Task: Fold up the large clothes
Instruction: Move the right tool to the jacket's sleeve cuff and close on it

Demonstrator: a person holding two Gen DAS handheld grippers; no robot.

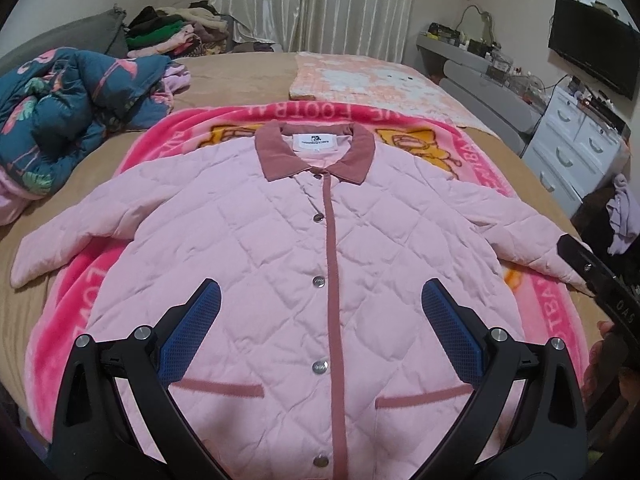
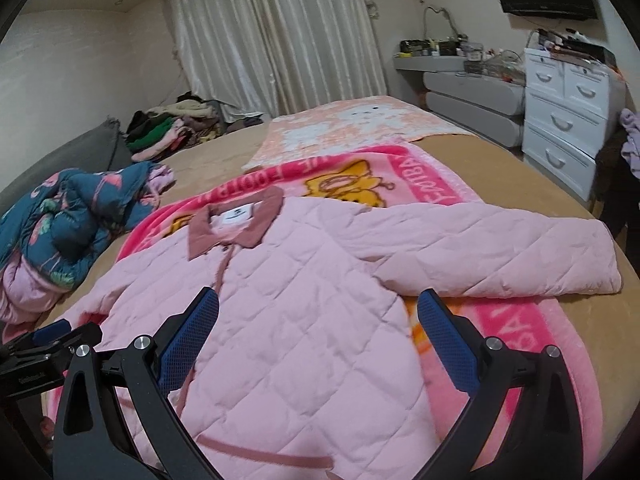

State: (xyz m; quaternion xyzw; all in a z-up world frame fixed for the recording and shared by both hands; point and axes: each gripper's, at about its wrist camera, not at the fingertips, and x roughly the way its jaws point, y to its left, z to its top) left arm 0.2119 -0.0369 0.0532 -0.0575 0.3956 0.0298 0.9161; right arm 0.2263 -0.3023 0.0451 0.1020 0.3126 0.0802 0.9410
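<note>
Pink quilted jacket [image 1: 280,248] lies face up and spread flat on a bright pink printed blanket [image 1: 532,168], which covers the near part of the bed [image 1: 240,76]. Front is buttoned; darker rose collar [image 1: 316,152] points toward the far end of the bed, hem nearest the cameras. Both sleeves are stretched outward: left sleeve [image 1: 68,240] runs past the blanket edge onto the tan bedcover, right sleeve [image 2: 500,256] lies across the blanket and bedcover with its cuff near the bed edge.

Left gripper [image 1: 320,300]: fingers spread wide, nothing between them, hovering over the lower front of the jacket, centred roughly on the button strip. Contact with fabric not evident.

Right gripper [image 2: 318,308]: fingers likewise spread wide and empty, positioned above the jacket's right side, just below the armpit area of the right sleeve.

Elsewhere on the bed: a crumpled dark blue flamingo-print garment [image 1: 72,112] to the left, well apart from the jacket, and a pile of clothes [image 1: 180,28] at the far end. White drawer unit [image 2: 568,120] stands beside the bed.
</note>
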